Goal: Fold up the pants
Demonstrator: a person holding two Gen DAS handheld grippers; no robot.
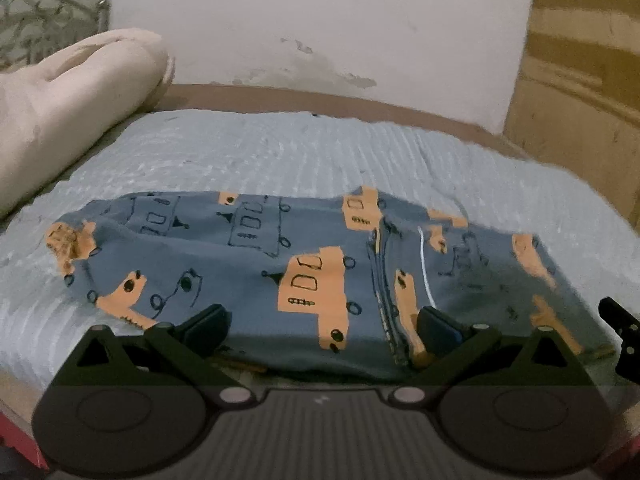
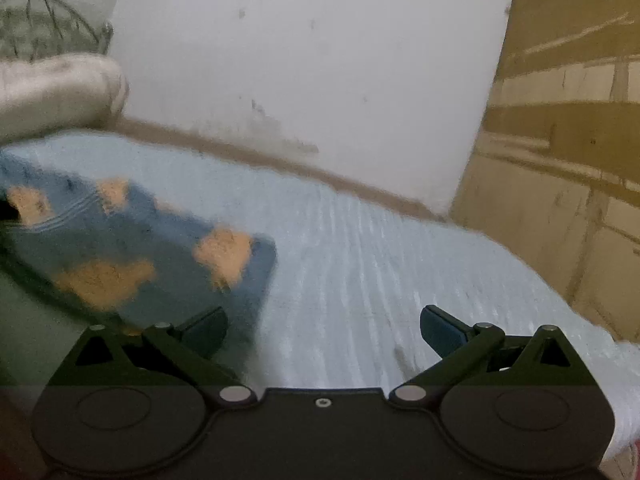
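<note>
- Whitewashed wall [image 1: 320,20] fills the upper middle of the left wrist view, its paint flaking low down; wooden furniture [image 1: 580,80] stands at the upper right.
- Pale blue ribbed bedspread [image 1: 260,152] covers the bed across the middle of the frame.
- Beige bolster pillow [image 1: 68,112] lies at the upper left, with a metal headboard [image 1: 36,24] behind it.
- Pants [image 1: 280,264], blue with orange vehicle prints, lie folded across the bedspread, in the lower middle of the frame.
- Left gripper [image 1: 322,324]: jaws spread wide over the near edge of the pants, pads not pressing the cloth.
- Right wrist view is motion-blurred; the pants show at its middle left.
- Right gripper [image 2: 324,328]: jaws released, nothing gripped; bare bedspread between them, left finger [image 2: 208,328] over the corner of the pants.
</note>
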